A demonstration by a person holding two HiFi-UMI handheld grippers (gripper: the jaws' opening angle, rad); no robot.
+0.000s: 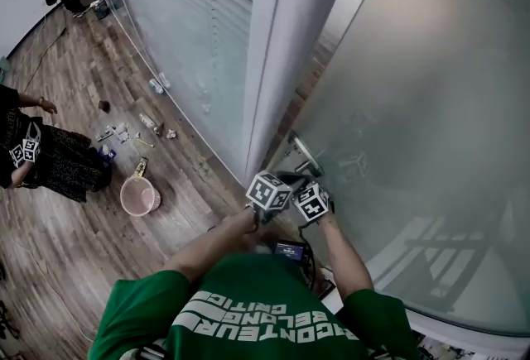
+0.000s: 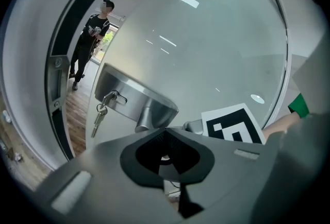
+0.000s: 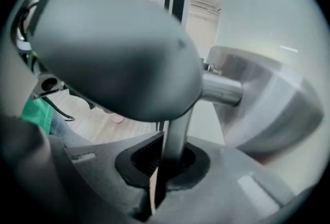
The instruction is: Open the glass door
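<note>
Right gripper (image 3: 165, 164) tight around the door handle (image 3: 221, 89), left gripper (image 2: 167, 158) with jaws together (keys (image 2: 98, 117) in the lock (image 2: 111, 97))

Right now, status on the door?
Right gripper shut on door handle. Left gripper shut, empty, beside it. Glass door ajar. Keys hang in lock; person stands beyond the gap.

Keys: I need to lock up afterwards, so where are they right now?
In the left gripper view, the keys hang from the lock plate on the glass door, just left of the handle.
</note>
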